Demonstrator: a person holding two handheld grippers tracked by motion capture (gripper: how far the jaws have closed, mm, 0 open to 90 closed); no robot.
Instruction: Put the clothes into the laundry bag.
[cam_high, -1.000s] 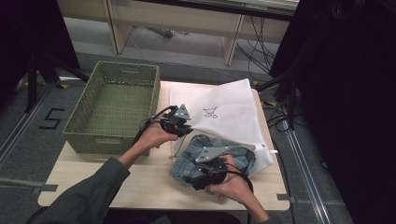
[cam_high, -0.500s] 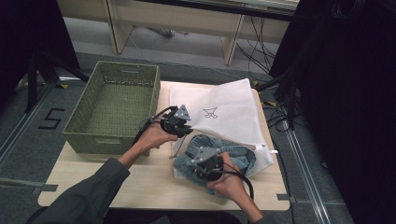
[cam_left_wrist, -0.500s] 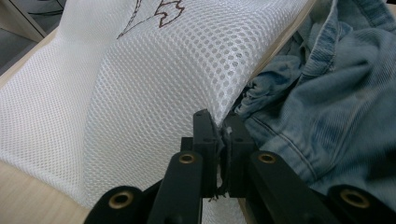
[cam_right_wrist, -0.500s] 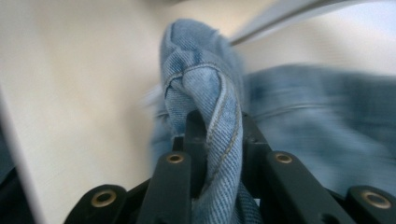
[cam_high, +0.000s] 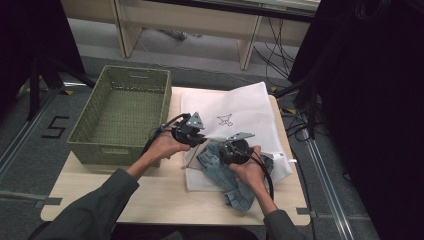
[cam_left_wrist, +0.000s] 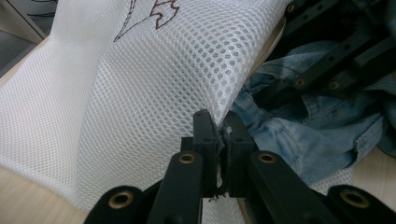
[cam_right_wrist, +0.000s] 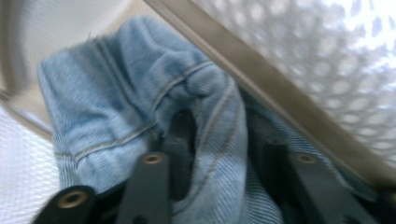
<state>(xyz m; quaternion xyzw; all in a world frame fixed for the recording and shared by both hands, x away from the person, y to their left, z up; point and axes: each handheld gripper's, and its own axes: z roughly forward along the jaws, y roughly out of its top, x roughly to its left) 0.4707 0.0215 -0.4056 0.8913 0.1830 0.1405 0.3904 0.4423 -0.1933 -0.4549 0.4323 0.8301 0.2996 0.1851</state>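
- Two hand-held grippers work at a pale wooden table (cam_high: 150, 200); the left gripper (cam_high: 196, 136) sits near the middle of it, the right gripper (cam_high: 231, 150) just beside it toward the person
- left gripper (cam_left_wrist: 217, 128): its jaws are pinched tight on the raised edge of a white mesh laundry bag (cam_left_wrist: 154, 93); the mesh is lifted into a fold above the pinch, so the bag's mouth gapes; a dark outline drawing is printed on the bag (cam_high: 240, 112)
- right gripper (cam_right_wrist: 219, 126): its jaws have just been opening after a quick squeeze; a fold of denim lies between them, and I cannot tell whether the pads press on it
- blue denim garment (cam_high: 220, 167): bunched at the bag's open edge under the right gripper; part lies on the white mesh, part trails off the bag onto the bare table toward the person (cam_high: 240, 197); in the right gripper view the denim (cam_right_wrist: 140, 93) sits beneath the bag's lifted rim
- green woven basket (cam_high: 120, 115): stands on the table's left part, just beside the bag
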